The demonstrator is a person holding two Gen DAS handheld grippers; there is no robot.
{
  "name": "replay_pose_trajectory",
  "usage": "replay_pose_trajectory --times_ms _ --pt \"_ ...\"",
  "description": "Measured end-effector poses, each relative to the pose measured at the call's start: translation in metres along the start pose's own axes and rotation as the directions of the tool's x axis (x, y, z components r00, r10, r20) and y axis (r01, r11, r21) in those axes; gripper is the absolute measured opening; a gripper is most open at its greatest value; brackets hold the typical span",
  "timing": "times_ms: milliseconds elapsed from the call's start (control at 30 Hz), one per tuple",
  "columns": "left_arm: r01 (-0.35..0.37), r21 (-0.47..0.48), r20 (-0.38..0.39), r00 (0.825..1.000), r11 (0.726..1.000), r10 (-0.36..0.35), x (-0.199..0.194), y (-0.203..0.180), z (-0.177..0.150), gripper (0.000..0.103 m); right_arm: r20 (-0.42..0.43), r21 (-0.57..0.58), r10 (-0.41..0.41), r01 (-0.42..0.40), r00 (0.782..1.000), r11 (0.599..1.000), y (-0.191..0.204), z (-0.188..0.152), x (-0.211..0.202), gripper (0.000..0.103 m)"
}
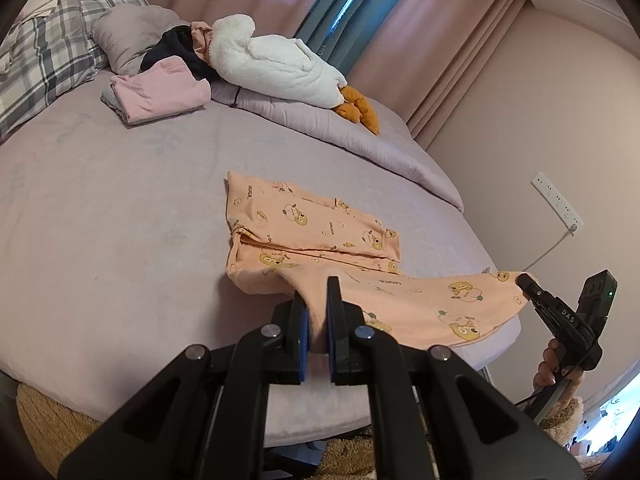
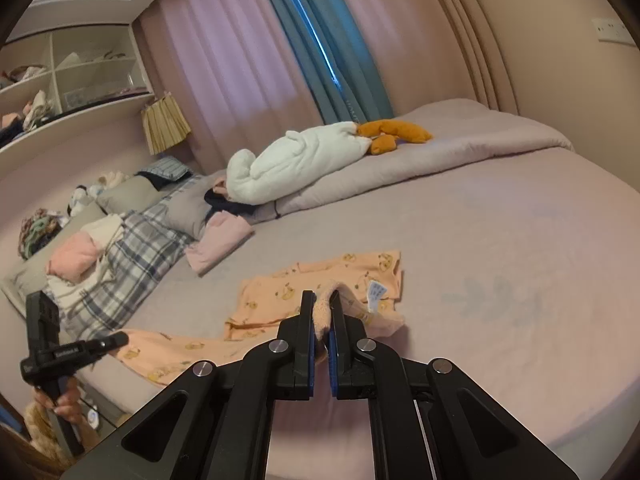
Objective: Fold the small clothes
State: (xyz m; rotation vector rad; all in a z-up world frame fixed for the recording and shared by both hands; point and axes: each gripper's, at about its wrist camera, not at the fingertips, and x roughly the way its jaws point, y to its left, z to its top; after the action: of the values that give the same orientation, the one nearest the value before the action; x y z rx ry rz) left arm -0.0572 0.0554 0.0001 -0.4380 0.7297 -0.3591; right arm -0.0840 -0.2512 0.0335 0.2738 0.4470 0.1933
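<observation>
The left hand-held gripper (image 1: 316, 300) was closed tight on one corner of the small peach cotton garment with yellow cartoon prints (image 1: 312, 224), and the right hand-held gripper (image 2: 322, 308) pinched another corner of it. The garment lay partly folded on the lilac bed sheet (image 1: 100, 200), its near edge lifted. In the white wall shelf (image 2: 80, 80), the open compartments held crumpled clothes (image 2: 36, 108).
</observation>
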Motion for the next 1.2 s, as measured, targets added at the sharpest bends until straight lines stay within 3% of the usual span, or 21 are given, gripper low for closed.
replay_pose_trajectory --times_ms 800,1200 --pt "-0.031 -0.056 -0.022 0.999 0.998 0.030 0.030 0.013 0.013 0.007 -0.040 0.029 -0.027 0.028 0.999 0.999 0.000 0.003 0.024 0.007" --pt "-0.029 -0.068 -0.029 0.999 0.997 0.027 0.046 0.022 0.024 0.007 -0.060 0.009 -0.097 0.097 0.994 0.995 0.004 0.006 0.040 0.007"
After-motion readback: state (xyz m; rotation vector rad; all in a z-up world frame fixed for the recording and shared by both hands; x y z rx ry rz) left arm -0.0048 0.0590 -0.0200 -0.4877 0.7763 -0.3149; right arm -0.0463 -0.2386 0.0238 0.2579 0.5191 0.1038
